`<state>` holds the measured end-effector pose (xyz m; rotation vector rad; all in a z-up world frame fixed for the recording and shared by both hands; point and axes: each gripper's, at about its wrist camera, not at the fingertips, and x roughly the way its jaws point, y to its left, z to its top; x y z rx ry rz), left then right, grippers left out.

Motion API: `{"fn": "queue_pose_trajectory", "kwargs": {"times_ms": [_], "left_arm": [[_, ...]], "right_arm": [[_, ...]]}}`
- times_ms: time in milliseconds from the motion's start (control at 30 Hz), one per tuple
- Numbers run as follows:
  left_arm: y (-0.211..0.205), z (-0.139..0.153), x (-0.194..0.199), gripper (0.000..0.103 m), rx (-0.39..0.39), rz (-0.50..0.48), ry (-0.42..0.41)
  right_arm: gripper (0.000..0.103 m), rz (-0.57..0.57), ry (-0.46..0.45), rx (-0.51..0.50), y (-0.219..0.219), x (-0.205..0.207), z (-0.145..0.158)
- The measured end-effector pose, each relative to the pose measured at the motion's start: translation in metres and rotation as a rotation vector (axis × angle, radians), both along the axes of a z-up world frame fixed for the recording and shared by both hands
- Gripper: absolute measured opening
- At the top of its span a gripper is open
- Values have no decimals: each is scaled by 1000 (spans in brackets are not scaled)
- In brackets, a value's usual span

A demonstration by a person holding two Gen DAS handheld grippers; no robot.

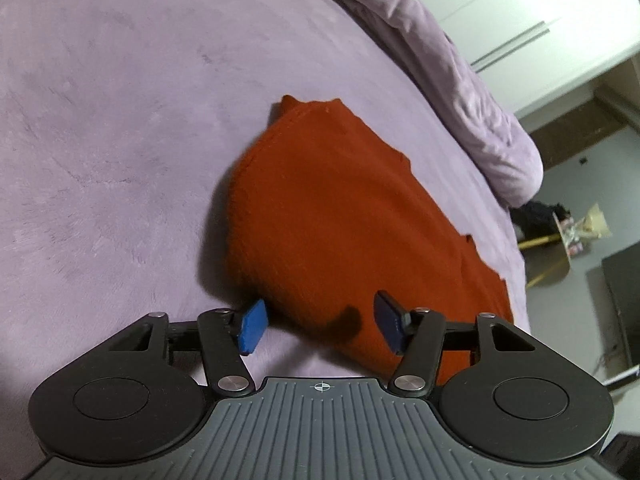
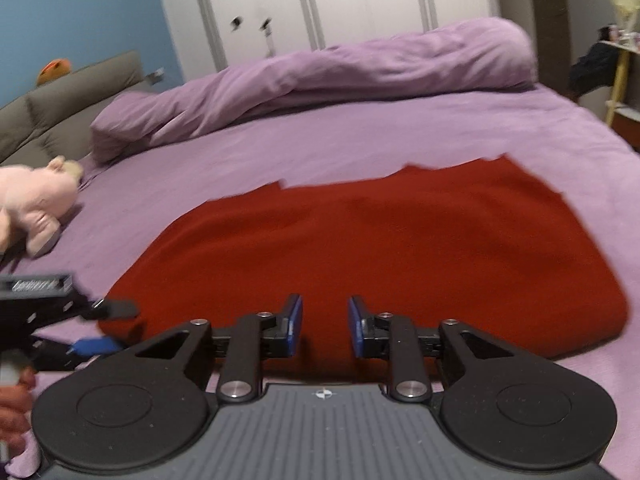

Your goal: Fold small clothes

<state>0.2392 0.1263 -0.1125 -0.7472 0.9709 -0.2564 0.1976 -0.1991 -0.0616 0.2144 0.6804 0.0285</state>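
Cloth (image 2: 360, 248) flat on bed (image 2: 360, 136); rolled duvet (image 2: 320, 68) behind; plush toy (image 2: 36, 204) left.

Your left gripper (image 2: 102, 326) shows in the right wrist view only as a blurred sliver, cut off by the left edge. The near edge of the red cloth (image 2: 360, 248) is hidden behind the right gripper (image 2: 324, 326) body. The pink plush toy (image 2: 36, 204) is clipped at the left edge. The wardrobe handles (image 2: 250, 24) are too smeared to read.

One red garment (image 2: 360, 248), two claws (image 2: 324, 326)
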Motion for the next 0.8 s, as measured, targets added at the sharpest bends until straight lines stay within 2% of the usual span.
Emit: {"fn": "queue_pose_trajectory", "kwargs": {"times_ms": [67, 167, 400, 500, 700, 800], "left_arm": [[3, -5, 6, 57, -23, 15, 5], [9, -12, 14, 46, -40, 42, 15], [28, -29, 27, 30, -153, 96, 31], [29, -29, 29, 26, -154, 82, 13], [29, -18, 16, 26, -152, 72, -101], [25, -26, 22, 33, -119, 90, -57]], "right_arm": [[19, 36, 12, -2, 14, 1, -2], [18, 63, 26, 3, 25, 6, -7], [18, 74, 45, 43, 35, 22, -14], [18, 69, 41, 54, 38, 31, -16], [18, 65, 44, 69, 45, 43, -19], [18, 90, 35, 72, 53, 46, -20]]}}
